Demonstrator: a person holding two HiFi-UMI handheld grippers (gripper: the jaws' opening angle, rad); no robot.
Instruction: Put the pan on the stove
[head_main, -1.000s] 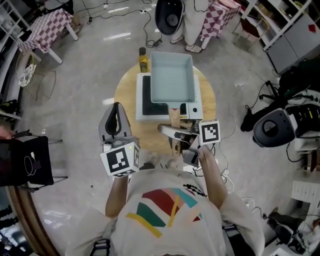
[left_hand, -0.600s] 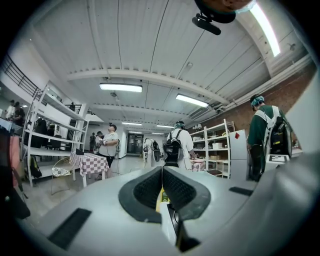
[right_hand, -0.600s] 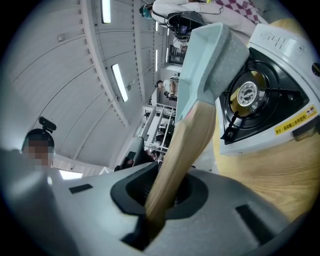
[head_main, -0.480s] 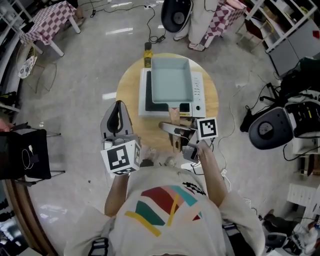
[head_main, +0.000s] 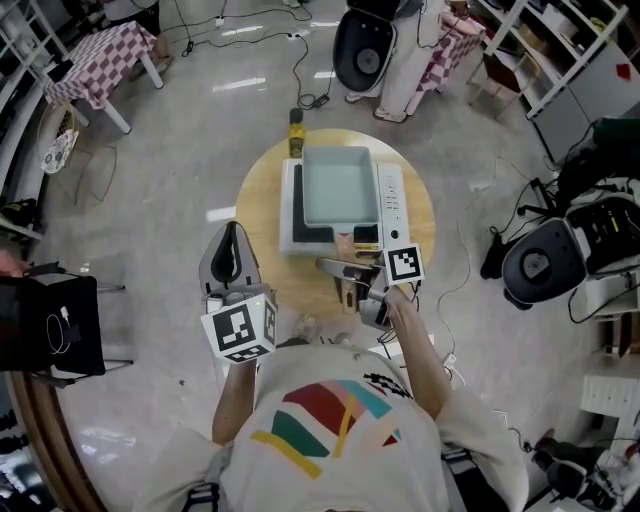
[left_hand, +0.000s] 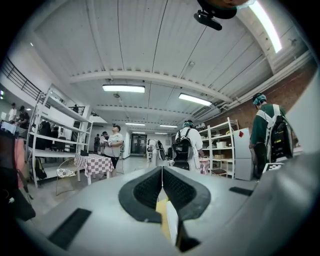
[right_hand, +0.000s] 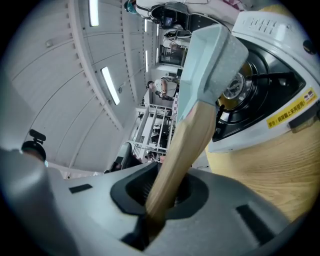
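Observation:
A pale blue square pan (head_main: 340, 184) lies over the black top of a white stove (head_main: 393, 196) on the round wooden table (head_main: 262, 205). Its wooden handle (head_main: 345, 243) points toward me. My right gripper (head_main: 347, 266) is shut on that handle. In the right gripper view the handle (right_hand: 186, 145) runs from between the jaws of the right gripper (right_hand: 162, 192) up to the pan (right_hand: 210, 55), with the stove (right_hand: 272, 107) beneath it. My left gripper (head_main: 232, 250) hangs left of the table, off its edge. The left gripper (left_hand: 162, 172) is shut, holds nothing and points into the room.
A yellow bottle (head_main: 296, 135) stands at the table's far edge behind the stove. Cables, a checked table (head_main: 95, 60), shelving (head_main: 560, 50) and black machines (head_main: 545, 262) ring the table on the floor. People stand far off in the left gripper view.
The head view has drawn back, so the table looks smaller. The pan stays over the stove with the right gripper still shut on its handle. The left gripper keeps its place.

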